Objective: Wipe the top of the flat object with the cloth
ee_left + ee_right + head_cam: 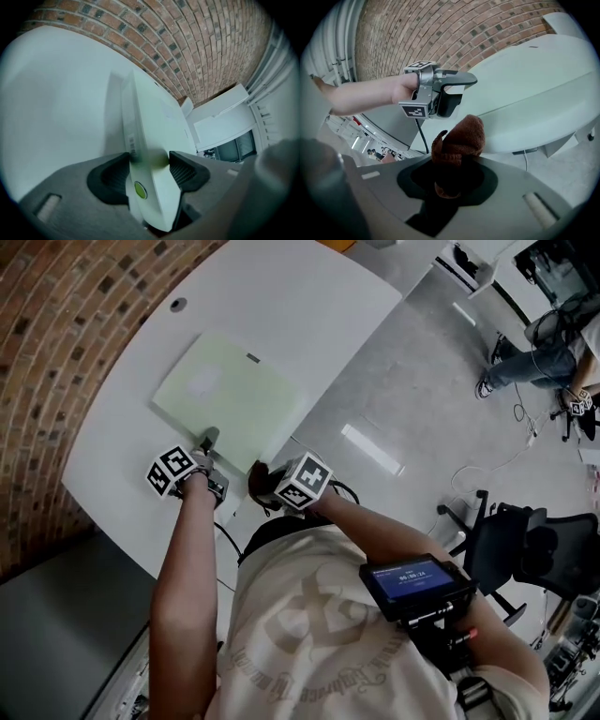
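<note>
In the head view a pale green board (230, 395) lies on the white table (281, 296), at centre frame. The left gripper (149, 161) has its jaws closed on the board's near edge, one pad against each face. Just right of it, by the board's lower corner, the right gripper (447, 176) is clamped tight on a bunched brown cloth (459, 138).
</note>
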{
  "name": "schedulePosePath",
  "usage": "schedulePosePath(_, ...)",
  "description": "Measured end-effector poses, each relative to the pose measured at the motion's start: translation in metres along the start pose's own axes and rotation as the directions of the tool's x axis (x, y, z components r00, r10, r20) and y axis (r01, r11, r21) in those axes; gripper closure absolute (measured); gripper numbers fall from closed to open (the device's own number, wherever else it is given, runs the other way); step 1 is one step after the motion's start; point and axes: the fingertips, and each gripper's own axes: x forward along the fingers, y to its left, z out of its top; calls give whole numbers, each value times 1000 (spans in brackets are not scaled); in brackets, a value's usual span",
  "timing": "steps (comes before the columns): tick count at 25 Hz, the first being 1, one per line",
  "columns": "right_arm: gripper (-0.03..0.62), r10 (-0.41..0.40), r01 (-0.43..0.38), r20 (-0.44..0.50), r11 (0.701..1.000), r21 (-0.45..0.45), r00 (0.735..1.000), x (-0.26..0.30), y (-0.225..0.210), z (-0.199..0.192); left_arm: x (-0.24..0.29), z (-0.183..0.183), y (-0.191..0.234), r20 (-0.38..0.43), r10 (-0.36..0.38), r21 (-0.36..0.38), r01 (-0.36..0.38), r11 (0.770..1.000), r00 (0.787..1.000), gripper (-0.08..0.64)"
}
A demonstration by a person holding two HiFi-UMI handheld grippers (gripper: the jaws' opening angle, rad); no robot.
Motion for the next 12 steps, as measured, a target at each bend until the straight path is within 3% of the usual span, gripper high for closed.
schedulePosePath(3,477,-18,18,4,1000,7,1000,-24,-13,-6,-5,3,-3,27,-38,-6,38,999,999,284)
schedulePosePath(7,477,-77,76,46,997,32,996,-64,-37,-12,-26,8,-2,122,-68,11,67,998,990,309)
schedulePosePath(12,477,-139,138,180,990,20,974,-126,-63,16,-61,14,-16,232,-88,162,50,986,969,436)
